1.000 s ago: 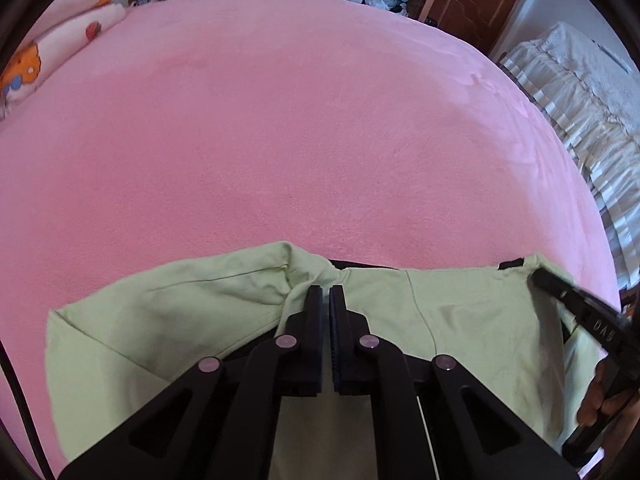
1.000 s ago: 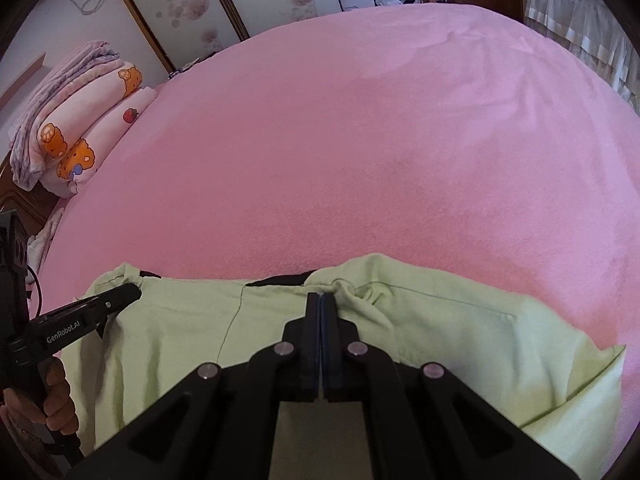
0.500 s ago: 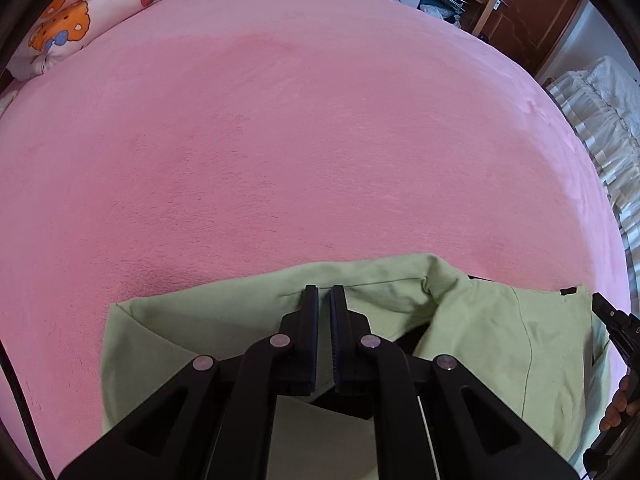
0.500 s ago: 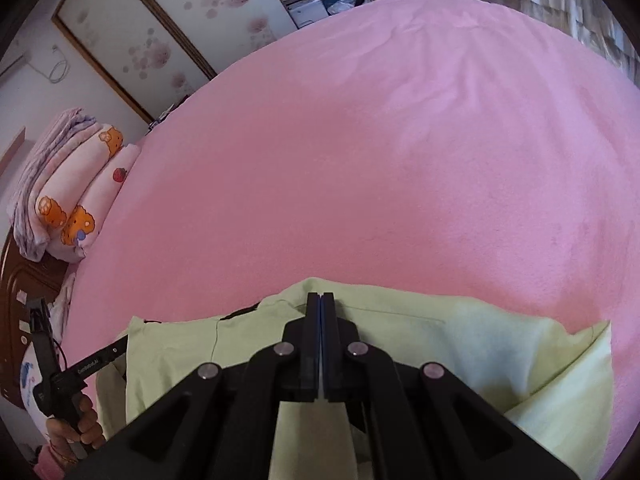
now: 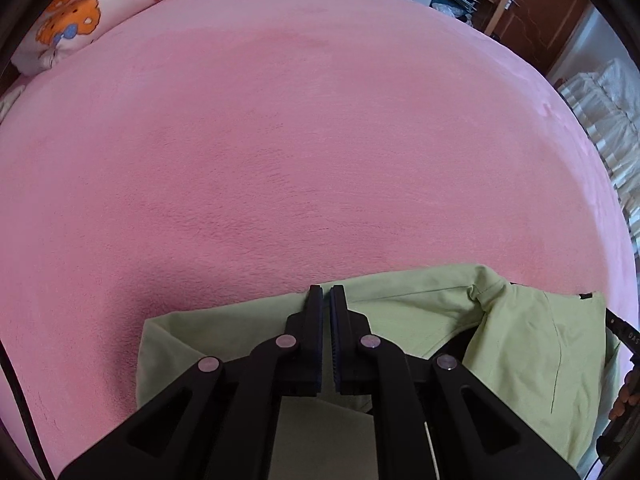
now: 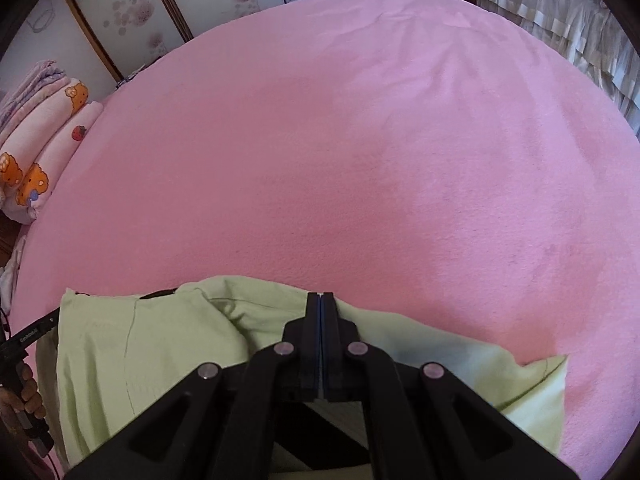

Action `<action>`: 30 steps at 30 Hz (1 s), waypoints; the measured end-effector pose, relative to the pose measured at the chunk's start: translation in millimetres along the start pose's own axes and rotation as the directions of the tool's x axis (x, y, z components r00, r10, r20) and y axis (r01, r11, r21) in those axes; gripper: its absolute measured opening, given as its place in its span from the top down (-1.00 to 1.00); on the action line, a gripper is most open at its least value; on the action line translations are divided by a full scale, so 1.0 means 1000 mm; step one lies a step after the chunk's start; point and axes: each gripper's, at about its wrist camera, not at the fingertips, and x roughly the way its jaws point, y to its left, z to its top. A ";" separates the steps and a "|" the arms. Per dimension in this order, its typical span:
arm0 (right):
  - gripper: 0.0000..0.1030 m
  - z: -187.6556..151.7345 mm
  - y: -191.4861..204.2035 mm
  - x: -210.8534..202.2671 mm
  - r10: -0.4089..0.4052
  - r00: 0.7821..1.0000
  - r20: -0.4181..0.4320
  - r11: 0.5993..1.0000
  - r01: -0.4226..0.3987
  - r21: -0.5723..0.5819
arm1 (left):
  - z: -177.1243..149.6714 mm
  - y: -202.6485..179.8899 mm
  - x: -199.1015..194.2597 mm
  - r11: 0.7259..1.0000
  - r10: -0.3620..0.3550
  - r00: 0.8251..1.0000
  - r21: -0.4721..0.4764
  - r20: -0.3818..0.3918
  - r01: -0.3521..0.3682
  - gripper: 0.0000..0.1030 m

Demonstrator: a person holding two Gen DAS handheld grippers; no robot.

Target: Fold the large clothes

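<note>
A: In the left wrist view, our left gripper is pinched on the far edge of the light green garment, at the near side of the pink bed.

B: In the right wrist view, our right gripper is clamped tight on the garment's far edge too.

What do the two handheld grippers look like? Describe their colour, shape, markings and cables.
Both the left gripper and the right gripper are matte black, with two flat parallel fingers on angular linkage arms that have triangular cut-outs and round silver pivot pins. Dark blue ribbed pads line the left gripper's fingers. White lettering marks each gripper's side. A thin black cable runs beside the left one.
</note>
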 end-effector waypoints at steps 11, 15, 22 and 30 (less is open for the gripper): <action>1.00 0.002 -0.013 -0.061 -0.068 0.991 0.114 0.998 0.067 0.018 | 0.006 -0.031 -0.049 0.994 0.028 0.995 0.105 0.100 -0.038 0.83; 0.92 -0.009 -0.005 -0.095 -0.053 0.991 0.125 0.999 0.052 0.010 | -0.004 -0.045 -0.083 0.991 0.014 0.992 0.133 0.123 -0.031 0.56; 0.90 -0.055 0.009 -0.144 -0.037 0.995 0.093 0.999 0.035 0.022 | -0.055 -0.035 -0.152 0.993 0.013 0.990 0.116 0.139 -0.029 -0.26; 0.22 -0.113 0.027 -0.189 -0.014 0.996 0.084 0.998 0.009 0.055 | -0.119 -0.009 -0.212 1.000 -0.002 0.994 0.018 0.112 0.000 -0.28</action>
